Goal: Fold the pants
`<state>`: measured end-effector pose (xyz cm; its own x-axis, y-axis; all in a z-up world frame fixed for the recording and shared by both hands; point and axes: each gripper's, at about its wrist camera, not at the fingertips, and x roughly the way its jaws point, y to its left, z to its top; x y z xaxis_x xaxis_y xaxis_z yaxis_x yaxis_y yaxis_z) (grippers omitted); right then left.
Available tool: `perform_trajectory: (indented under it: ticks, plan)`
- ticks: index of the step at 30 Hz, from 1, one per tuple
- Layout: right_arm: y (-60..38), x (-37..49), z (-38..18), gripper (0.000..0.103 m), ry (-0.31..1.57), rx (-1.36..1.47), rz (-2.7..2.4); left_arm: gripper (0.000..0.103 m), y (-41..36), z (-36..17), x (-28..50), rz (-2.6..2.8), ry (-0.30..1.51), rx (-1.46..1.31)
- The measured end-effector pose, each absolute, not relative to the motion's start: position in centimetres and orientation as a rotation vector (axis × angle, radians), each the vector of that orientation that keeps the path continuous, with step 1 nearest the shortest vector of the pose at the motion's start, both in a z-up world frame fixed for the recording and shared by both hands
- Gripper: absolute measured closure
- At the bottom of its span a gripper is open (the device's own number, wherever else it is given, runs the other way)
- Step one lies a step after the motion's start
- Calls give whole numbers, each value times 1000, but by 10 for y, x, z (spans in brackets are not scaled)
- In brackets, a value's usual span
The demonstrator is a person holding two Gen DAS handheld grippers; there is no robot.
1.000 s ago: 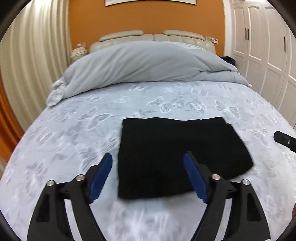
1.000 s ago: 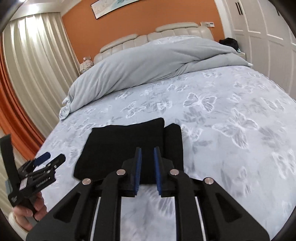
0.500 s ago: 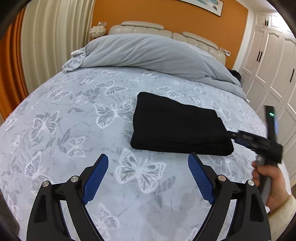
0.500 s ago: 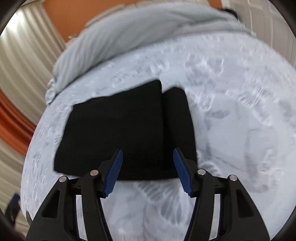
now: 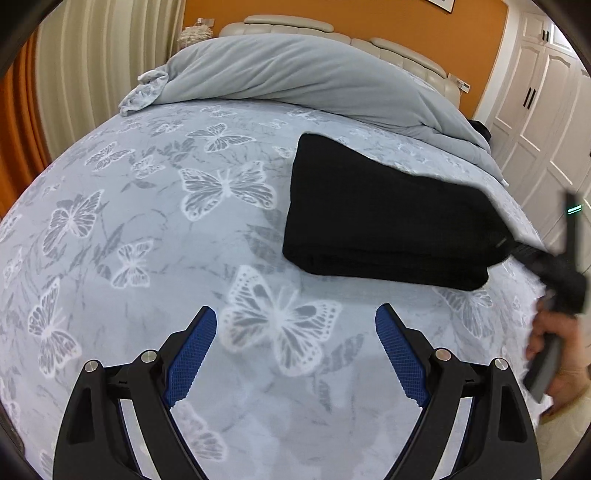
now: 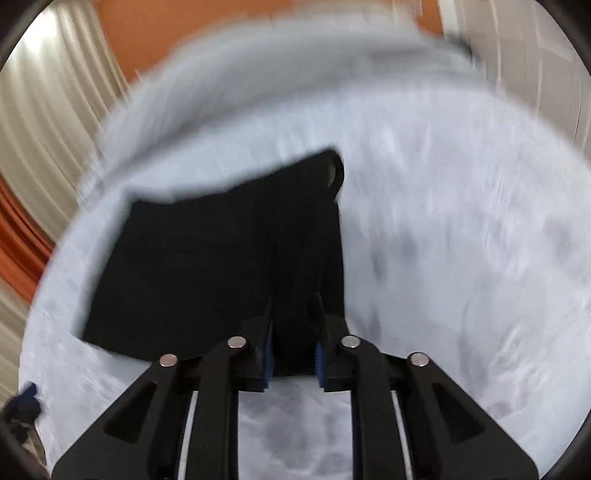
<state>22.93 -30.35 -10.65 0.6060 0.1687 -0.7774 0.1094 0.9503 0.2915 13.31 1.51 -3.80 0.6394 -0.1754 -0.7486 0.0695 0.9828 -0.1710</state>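
Note:
The black pants (image 5: pixel 388 214) lie folded into a thick rectangle on the butterfly-print bed sheet (image 5: pixel 147 221). In the right wrist view they (image 6: pixel 221 258) fill the middle, blurred by motion. My right gripper (image 6: pixel 295 299) has its jaws closing on the near right edge of the pants, and black fabric fills the gap between the blue pads. The left wrist view shows that gripper (image 5: pixel 517 251) at the pants' right end, with a hand (image 5: pixel 554 350) holding it. My left gripper (image 5: pixel 295 310) stands wide open over bare sheet, short of the pants' near left corner, holding nothing.
A bunched grey duvet (image 5: pixel 295 74) lies across the head of the bed below a beige headboard (image 5: pixel 288 24). White wardrobe doors (image 5: pixel 546 110) stand close on the right, curtains (image 5: pixel 92 55) on the left. Bare sheet spreads left of the pants.
The right gripper dropped to the pants' near edge, opened, then narrowed around the fabric. The left gripper swung lower and to the left, so the pants now sit up and right of it.

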Motion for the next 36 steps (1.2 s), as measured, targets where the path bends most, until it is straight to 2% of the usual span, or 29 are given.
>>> perform_trajectory:
  ticks: [4,7,10,12,14,15,18,19,21,24,26,36]
  plan:
    - [-316,209,-84,79,811,420,32,18,3,-43,130,-151,880,-88]
    - [-310,191,-55,79,703,387,45,18,4,-44,129,-152,890,-104]
    - [-301,209,-73,82,776,374,83,18,6,-42,128,-152,890,-125]
    - [-301,231,-107,92,910,330,-4,18,5,-42,128,-152,892,-118]
    - [-306,220,-94,92,853,385,-21,18,4,-42,129,-154,894,-112]
    - [-306,212,-85,87,834,396,-20,18,4,-43,129,-156,896,-110]
    - [-290,167,-40,85,728,321,-9,18,2,-43,129,-152,893,-90]
    - [-283,145,-26,81,697,299,-5,18,2,-43,128,-149,892,-85]
    - [-275,117,-14,39,679,305,6,18,0,-41,124,-147,885,-74]
    - [-260,66,-8,18,626,288,5,18,-5,-34,111,-137,852,-20]
    - [-248,35,-18,11,612,221,-30,18,-8,-29,98,-137,826,21]
    - [-232,-18,-41,10,669,165,0,17,5,-23,32,-128,783,-22]
